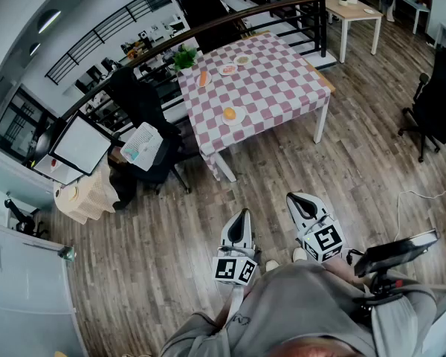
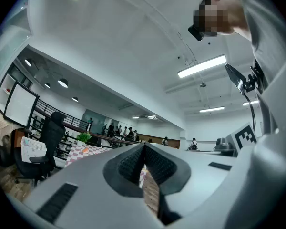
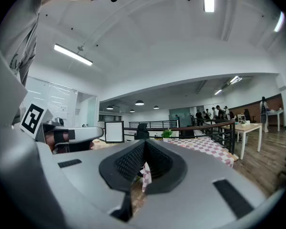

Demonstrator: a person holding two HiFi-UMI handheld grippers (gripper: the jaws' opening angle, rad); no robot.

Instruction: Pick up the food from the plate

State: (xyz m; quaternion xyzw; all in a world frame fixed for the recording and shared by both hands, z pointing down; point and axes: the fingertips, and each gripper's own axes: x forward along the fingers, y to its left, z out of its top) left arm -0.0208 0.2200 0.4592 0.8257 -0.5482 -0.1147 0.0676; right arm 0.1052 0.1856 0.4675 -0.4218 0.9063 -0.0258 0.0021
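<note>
target: round orange food piece [image 1: 229,113] on a small white plate [image 1: 237,120] – it sits by the near edge of the pink-and-white checked tabletop [image 1: 282,88]
other food: long orange piece [image 1: 203,79] lies farther back to the left, near a green potted plant [image 1: 184,56]; two more small plates [image 1: 228,70] sit behind, and their contents are too small to tell
direction: the target lies straight ahead of you, well apart from both grippers, with bare brown wooden floor [image 1: 282,169] between
left gripper [image 1: 242,218]: closed, pads together at the tips, nothing between them; held close to your body
right gripper [image 1: 299,201]: closed too, empty; just beside the left one
nearer hand: the left gripper lines up almost directly under the near plate and the right sits off to the side – my call is that the left has the straighter path, though neither is within reach
long axis: the round piece shows none from here; the long orange piece runs roughly away from you
next move, judged: you need to walk up to the tabletop and open the jaws before any grasp
writing: black-and-white square markers on both gripper cubes only – no brand or label is readable, and print on the paper by the black chair [image 1: 145,99] is too small
</note>
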